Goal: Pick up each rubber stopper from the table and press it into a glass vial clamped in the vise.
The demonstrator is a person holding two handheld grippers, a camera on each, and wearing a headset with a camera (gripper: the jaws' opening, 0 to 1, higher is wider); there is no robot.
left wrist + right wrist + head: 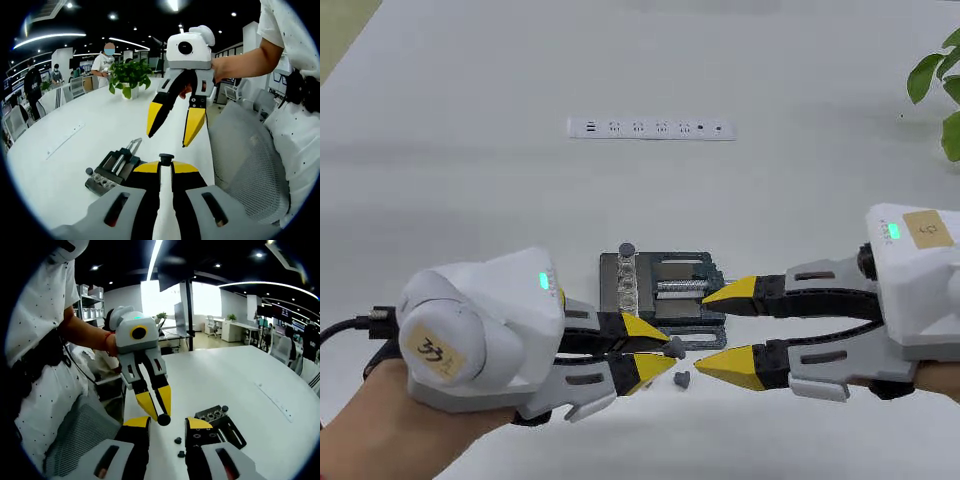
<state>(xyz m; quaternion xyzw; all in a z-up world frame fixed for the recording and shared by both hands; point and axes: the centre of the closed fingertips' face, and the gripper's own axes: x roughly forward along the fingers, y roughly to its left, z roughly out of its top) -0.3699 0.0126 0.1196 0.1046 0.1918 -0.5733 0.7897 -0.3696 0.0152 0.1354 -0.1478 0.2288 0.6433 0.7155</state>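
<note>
My left gripper (665, 347) is shut on a dark rubber stopper (673, 347), held just in front of the vise (692, 300). In the left gripper view the same stopper (165, 159) sits pinched between the yellow tips. My right gripper (713, 330) stands open, its tips facing the left gripper's from the right, with nothing between them. The vise clamps a row of glass vials (628, 285); the far vial carries a stopper (627, 249). A loose stopper (681, 380) lies on the table below the tips. The right gripper view has two loose stoppers (177, 440) beside the vise (227, 429).
A white power strip (650, 128) lies farther back on the white table. Plant leaves (945, 80) hang in at the right edge. A mesh chair (250, 165) stands off the table's side, and people stand in the room behind.
</note>
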